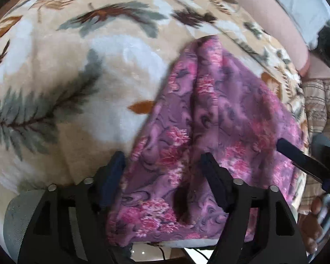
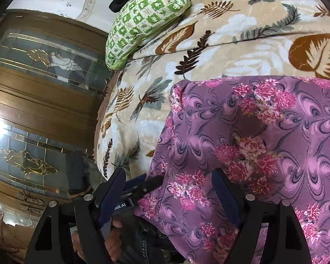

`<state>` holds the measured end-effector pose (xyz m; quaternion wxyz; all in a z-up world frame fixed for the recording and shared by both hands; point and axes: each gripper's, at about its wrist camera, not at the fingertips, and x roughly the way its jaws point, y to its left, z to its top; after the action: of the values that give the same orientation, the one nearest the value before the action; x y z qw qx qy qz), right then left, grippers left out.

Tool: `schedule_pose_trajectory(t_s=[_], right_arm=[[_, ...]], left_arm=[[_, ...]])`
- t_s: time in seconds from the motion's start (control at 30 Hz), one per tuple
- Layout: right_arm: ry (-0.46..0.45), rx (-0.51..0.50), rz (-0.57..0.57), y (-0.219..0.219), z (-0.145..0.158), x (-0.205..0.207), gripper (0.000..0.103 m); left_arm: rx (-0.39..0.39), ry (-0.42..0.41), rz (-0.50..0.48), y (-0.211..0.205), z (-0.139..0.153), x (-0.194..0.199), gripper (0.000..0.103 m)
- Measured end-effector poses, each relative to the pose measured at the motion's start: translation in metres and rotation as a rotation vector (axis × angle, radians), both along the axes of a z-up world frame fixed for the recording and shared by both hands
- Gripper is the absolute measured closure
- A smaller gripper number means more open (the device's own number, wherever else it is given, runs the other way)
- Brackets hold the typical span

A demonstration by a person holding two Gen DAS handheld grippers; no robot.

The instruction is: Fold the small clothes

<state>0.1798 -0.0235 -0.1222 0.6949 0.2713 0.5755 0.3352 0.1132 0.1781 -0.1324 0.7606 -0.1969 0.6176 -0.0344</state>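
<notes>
Both grippers, left point(image 1: 162, 160) and right point(image 2: 169, 176), stood open over the cloth point(image 1: 209, 114); best to pinch its 6 o'clock edge evenly.

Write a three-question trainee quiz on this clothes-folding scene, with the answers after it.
1. True or false: the purple floral garment lies on a leaf-patterned blanket.
2. Multiple choice: what lies at the far edge of the bed in the right wrist view? A) a green-and-white patterned pillow B) a blue bucket C) a stack of books
3. Fill in: the fingers of the left gripper and the right gripper stand ____, with the garment's cloth between them but not pinched.

Key: 1 true; 2 A; 3 apart (open)
</notes>
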Motion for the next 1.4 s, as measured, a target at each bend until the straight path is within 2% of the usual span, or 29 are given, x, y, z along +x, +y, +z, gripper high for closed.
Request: schedule_pose_trajectory(t_s=[0.03, 0.07, 0.1, 0.13, 0.23, 0.3, 0.37, 0.43, 0.5, 0.53, 0.6, 0.7, 0.8, 0.87, 0.97, 1.03, 1.07, 1.13, 1.23, 1.33, 1.4], right_arm=[[0.005, 0.001, -0.001, -0.001, -0.001, 0.0, 0.024], [0.009, 0.006, -0.002, -0.001, -0.002, 0.0, 0.024], [0.017, 0.013, 0.003, -0.001, -0.004, 0.001, 0.024], [0.025, 0.016, 0.008, 0.0, -0.006, 0.002, 0.024], [0.051, 0.016, 0.026, 0.006, -0.015, 0.006, 0.024], [0.063, 0.004, 0.033, 0.012, -0.018, 0.01, 0.024], [0.073, -0.007, 0.043, 0.018, -0.021, 0.012, 0.024], [0.084, -0.025, 0.049, 0.024, -0.023, 0.015, 0.024], [0.096, -0.041, 0.054, 0.029, -0.024, 0.019, 0.024], [0.101, -0.04, 0.057, 0.032, -0.024, 0.02, 0.024], [0.113, -0.045, 0.072, 0.038, -0.022, 0.024, 0.024], [0.129, -0.038, 0.101, 0.048, -0.015, 0.032, 0.024], [0.111, -0.117, 0.133, 0.064, -0.006, 0.045, 0.024], [0.101, -0.149, 0.157, 0.073, -0.006, 0.054, 0.03], [0.12, -0.242, 0.213, 0.081, -0.016, 0.062, 0.042], [0.116, -0.283, 0.238, 0.081, -0.02, 0.062, 0.057], [0.111, -0.295, 0.255, 0.08, -0.02, 0.06, 0.061], [0.082, -0.305, 0.259, 0.072, -0.015, 0.055, 0.081], [0.043, -0.223, 0.211, 0.043, 0.003, 0.044, 0.086], [-0.023, -0.069, 0.099, -0.01, 0.029, 0.03, 0.087], [-0.044, 0.032, 0.011, -0.054, 0.036, 0.017, 0.087]], left_arm=[[-0.054, -0.012, -0.019, -0.001, 0.001, -0.002, 0.021], [-0.12, -0.019, -0.038, -0.002, 0.001, -0.004, 0.021], [-0.147, -0.014, -0.047, -0.003, 0.001, -0.004, 0.021], [-0.152, -0.008, -0.052, -0.004, -0.001, -0.004, 0.021], [-0.077, 0.024, -0.058, -0.013, -0.006, 0.0, 0.021], [-0.056, 0.006, -0.105, -0.025, -0.001, 0.0, 0.021], [-0.037, 0.0, -0.124, -0.031, -0.002, -0.002, 0.044], [-0.003, 0.008, -0.088, -0.031, -0.005, -0.002, 0.061], [-0.023, -0.008, -0.077, -0.026, -0.004, -0.005, 0.079], [-0.02, -0.021, -0.081, -0.026, -0.001, -0.007, 0.092], [-0.008, -0.067, -0.104, -0.032, 0.011, -0.013, 0.093], [0.058, -0.151, -0.141, -0.052, 0.034, -0.023, 0.093], [0.096, -0.191, -0.172, -0.07, 0.051, -0.028, 0.093], [0.097, -0.21, -0.194, -0.08, 0.059, -0.031, 0.093], [0.15, -0.246, -0.236, -0.099, 0.066, -0.032, 0.093], [0.183, -0.243, -0.264, -0.108, 0.066, -0.034, 0.093], [0.187, -0.237, -0.277, -0.11, 0.066, -0.036, 0.094], [0.193, -0.246, -0.29, -0.117, 0.07, -0.037, 0.094], [0.223, -0.301, -0.335, -0.137, 0.09, -0.046, 0.094], [0.257, -0.374, -0.408, -0.167, 0.119, -0.057, 0.094], [0.247, -0.41, -0.467, -0.191, 0.137, -0.063, 0.094]])
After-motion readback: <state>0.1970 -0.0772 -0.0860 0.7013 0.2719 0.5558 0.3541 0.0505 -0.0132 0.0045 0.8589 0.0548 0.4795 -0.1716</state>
